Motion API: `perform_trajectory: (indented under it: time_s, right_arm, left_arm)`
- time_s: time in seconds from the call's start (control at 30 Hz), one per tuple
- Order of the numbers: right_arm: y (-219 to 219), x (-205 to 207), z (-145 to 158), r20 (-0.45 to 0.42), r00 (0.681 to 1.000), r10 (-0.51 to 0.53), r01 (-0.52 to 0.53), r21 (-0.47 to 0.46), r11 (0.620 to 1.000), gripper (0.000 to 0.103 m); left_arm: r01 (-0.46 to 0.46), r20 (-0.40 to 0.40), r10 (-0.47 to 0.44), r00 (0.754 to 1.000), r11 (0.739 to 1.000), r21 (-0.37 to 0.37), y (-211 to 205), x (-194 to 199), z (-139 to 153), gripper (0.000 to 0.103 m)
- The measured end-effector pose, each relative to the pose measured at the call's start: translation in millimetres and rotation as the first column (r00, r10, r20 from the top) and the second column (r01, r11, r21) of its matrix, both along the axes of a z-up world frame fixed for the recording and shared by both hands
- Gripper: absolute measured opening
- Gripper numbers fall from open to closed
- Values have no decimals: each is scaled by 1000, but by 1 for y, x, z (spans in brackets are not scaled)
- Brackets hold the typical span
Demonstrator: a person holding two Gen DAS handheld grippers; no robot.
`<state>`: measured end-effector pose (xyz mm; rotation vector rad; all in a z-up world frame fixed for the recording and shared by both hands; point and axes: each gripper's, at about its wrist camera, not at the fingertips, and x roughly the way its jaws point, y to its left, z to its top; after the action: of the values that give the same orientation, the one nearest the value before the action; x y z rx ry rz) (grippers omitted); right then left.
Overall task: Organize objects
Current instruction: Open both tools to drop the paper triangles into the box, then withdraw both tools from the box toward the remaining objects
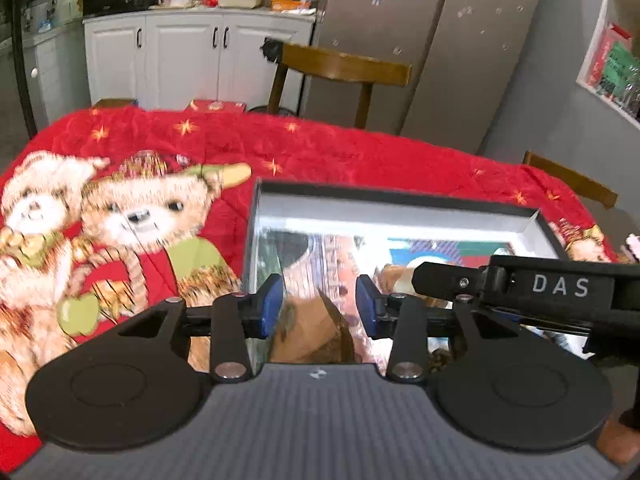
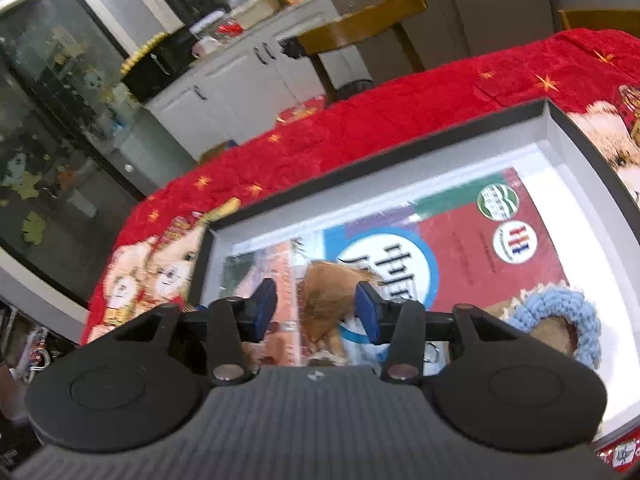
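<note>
The brown furry wedge-shaped toy (image 2: 326, 300) is lying in the shallow black-rimmed box (image 2: 400, 148), directly between the right tongs (image 2: 316, 312), which are gaping wide; the left tongs (image 1: 320, 306) are gaping wide too

Left hand-held gripper (image 1: 320, 304) apparently parted; right hand-held gripper (image 2: 316, 308) parted.

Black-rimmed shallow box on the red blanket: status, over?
Left gripper and right gripper open over black-rimmed shallow box. Brown furry item, colourful printed book, blue crocheted ring inside. Nothing blocking.
</note>
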<state>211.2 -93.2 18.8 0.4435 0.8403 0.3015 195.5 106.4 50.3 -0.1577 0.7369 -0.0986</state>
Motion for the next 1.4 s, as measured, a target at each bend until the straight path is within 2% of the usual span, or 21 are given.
perform_trajectory:
  time_s: [0.07,0.2,0.37,0.5,0.67,0.8,0.9,1.03,1.17,1.27,1.4]
  right_arm:
    - [-3,-5,11,32,999,14,-15,22,1000,70]
    - [-9,-22,42,116,993,34,-40,56,998,74]
    - [-14,-61,87,246,968,45,-70,96,993,81]
    - [-23,-93,112,317,948,-12,-33,134,990,82]
    - [-45,-140,133,403,914,-37,-7,106,994,82]
    - [-70,-172,141,435,897,-77,39,94,995,87]
    - [-89,-193,148,462,881,-100,80,64,995,87]
    - [-106,-210,150,481,868,-125,121,39,992,91]
    - [-108,-213,138,475,869,-137,144,20,989,91]
    - [-107,-212,118,463,877,-128,143,3,990,92]
    - [-107,-201,80,382,916,-121,128,7,992,93]
  left_arm:
    - [10,28,-10,1000,1000,-4,6,-6,12,57]
    - [3,129,3,992,999,-48,22,-26,46,65]
    - [57,259,-31,966,994,-93,29,-62,92,79]
    - [69,343,-48,938,996,-49,19,-97,123,80]
    - [91,419,-75,905,996,-20,0,-139,148,80]
    - [135,454,-87,887,988,-73,-15,-172,162,81]
    - [190,449,-130,884,977,-92,-27,-191,163,83]
    - [191,445,-167,880,981,-9,-45,-208,152,83]
    - [184,395,-172,902,983,8,-49,-209,133,83]
    - [157,371,-160,915,987,38,-44,-211,110,83]
    - [146,326,-169,930,985,92,-42,-217,59,83]
